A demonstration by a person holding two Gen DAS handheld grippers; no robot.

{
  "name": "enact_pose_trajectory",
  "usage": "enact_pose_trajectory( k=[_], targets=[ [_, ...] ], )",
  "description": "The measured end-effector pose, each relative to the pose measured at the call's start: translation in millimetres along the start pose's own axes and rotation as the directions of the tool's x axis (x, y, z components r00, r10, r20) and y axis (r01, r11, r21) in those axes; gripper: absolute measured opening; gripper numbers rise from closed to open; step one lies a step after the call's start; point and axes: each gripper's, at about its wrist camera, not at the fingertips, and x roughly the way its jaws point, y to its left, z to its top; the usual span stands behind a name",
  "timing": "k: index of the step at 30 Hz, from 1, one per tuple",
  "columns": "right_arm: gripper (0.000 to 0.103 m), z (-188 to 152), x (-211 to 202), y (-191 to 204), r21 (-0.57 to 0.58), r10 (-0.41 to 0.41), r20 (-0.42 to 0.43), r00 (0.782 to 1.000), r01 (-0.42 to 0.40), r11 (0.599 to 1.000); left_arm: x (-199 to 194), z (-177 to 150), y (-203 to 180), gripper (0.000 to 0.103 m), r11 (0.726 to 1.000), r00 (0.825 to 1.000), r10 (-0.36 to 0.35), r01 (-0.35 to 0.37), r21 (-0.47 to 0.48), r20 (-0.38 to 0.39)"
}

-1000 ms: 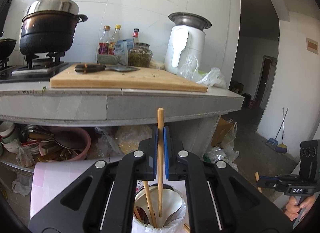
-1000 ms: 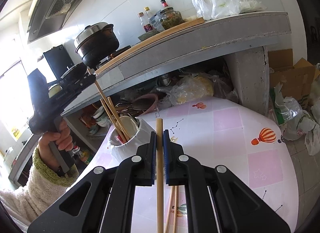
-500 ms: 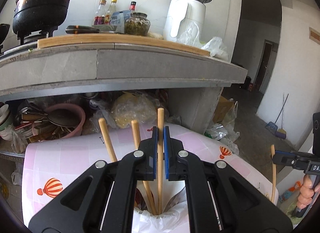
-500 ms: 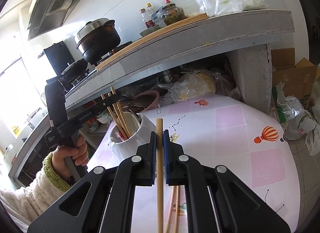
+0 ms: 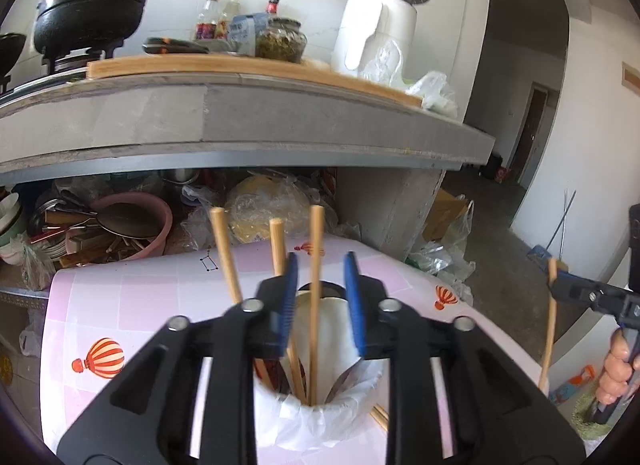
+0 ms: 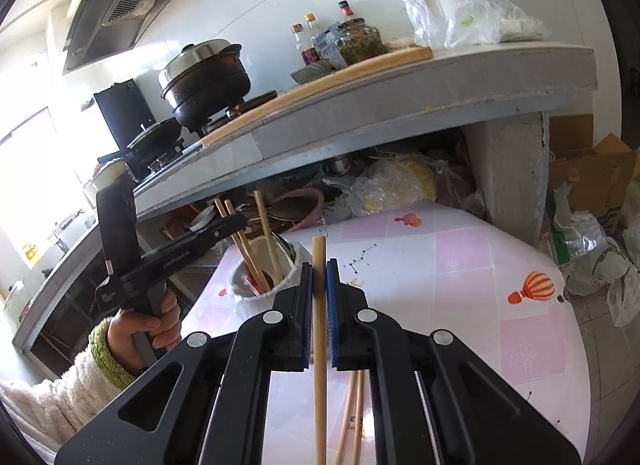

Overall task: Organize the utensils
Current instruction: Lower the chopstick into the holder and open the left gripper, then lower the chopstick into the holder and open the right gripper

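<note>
A white utensil cup (image 5: 320, 421) lined with a plastic bag stands on the pink table (image 5: 132, 305) and holds three wooden chopsticks. My left gripper (image 5: 320, 297) is open just above the cup, its jaws apart on either side of a chopstick (image 5: 315, 285) that stands free in the cup. The cup (image 6: 266, 271) and the left gripper (image 6: 224, 227) also show in the right wrist view. My right gripper (image 6: 319, 305) is shut on another wooden chopstick (image 6: 319, 345), held upright above the table. More chopsticks (image 6: 352, 417) lie on the table below it.
A grey concrete counter (image 5: 280, 121) overhangs the far side of the table, with a cutting board (image 5: 224, 65), black pot (image 5: 92, 5), bottles and a white appliance (image 5: 376, 33) on top. Bowls, pans and bags crowd the shelf (image 5: 116, 225) under it.
My left gripper lowered over the cup, then opened and let go of its chopstick, which now stands in the cup. My right gripper stayed shut on its chopstick.
</note>
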Motion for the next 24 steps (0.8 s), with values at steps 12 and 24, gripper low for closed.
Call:
enact_pose_trajectory(
  k=[12,24],
  targets=[
    [0.007,88,16,72,-0.158,0.22,0.12,0.968,-0.2,0.967,-99,-40,34,0.061,0.988,0.988,0.127,-0.119,-0.103,0.082],
    [0.007,135,99,135,-0.289,0.255,0.168,0.952,-0.2,0.936,-173,-116,85,0.066,0.935,0.955,0.297,-0.288,-0.208,0.016]
  ],
)
